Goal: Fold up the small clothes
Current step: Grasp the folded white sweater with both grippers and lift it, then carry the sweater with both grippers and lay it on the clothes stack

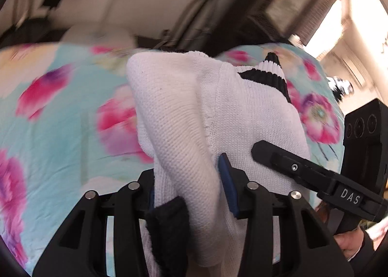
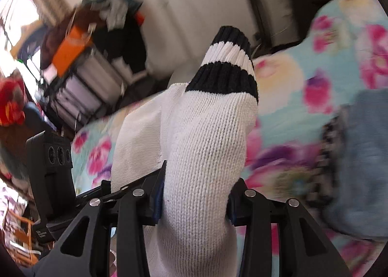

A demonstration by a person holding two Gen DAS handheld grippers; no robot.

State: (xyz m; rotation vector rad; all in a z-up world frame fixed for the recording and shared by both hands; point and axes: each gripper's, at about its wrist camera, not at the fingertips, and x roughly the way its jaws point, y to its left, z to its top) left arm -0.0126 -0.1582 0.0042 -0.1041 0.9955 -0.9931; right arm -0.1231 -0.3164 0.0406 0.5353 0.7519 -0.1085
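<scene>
While both tools are raised over the floral bedspread (image 1: 48, 112), a white knit sweater (image 1: 179, 112) hangs bunched between them. Its fabric fills the left gripper (image 1: 186, 189), whose blue-padded fingers (image 1: 226, 187) press in from either side on a thick fold, with a dark band of the knit trailing just below the pinch. Right of that fold, the right gripper's black finger lies against the same white knit, though this view does not show how it is set. Seen from the right wrist, the right gripper (image 2: 194, 197) is clamped on a sleeve of the sweater (image 2: 206, 136), and the sleeve rises straight up from the pinch to a ribbed cuff (image 2: 225, 68) striped black, white and black. Behind the sleeve, the bedspread (image 2: 291, 87) spreads to the right, where a blue denim piece (image 2: 363, 155) lies on it. Left of the sleeve is the left tool's black body (image 2: 53, 155), close beside the sweater.
</scene>
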